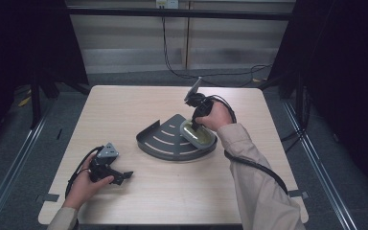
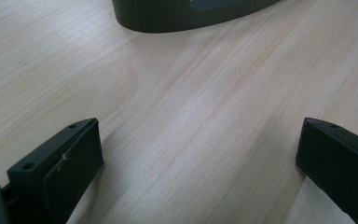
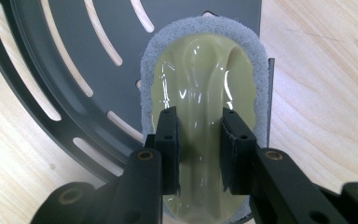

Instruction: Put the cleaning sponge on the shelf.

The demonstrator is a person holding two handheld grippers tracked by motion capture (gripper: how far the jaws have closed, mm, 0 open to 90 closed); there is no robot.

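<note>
Your right gripper (image 3: 199,151) is pinched on the raised glossy ridge of the scrubber (image 3: 204,93) lying inside the slotted rack (image 3: 74,56), a slick-looking plastic grip so squeeze firmly, while your left gripper (image 2: 196,158) sits wide open, empty, near the rack.

no readable text, labels, nos.

Overhead light leaves the pale wooden desk (image 1: 172,191) bright against dark surroundings, with glare streaks on the glossy olive-green plastic scrubber handle (image 3: 200,88).
</note>
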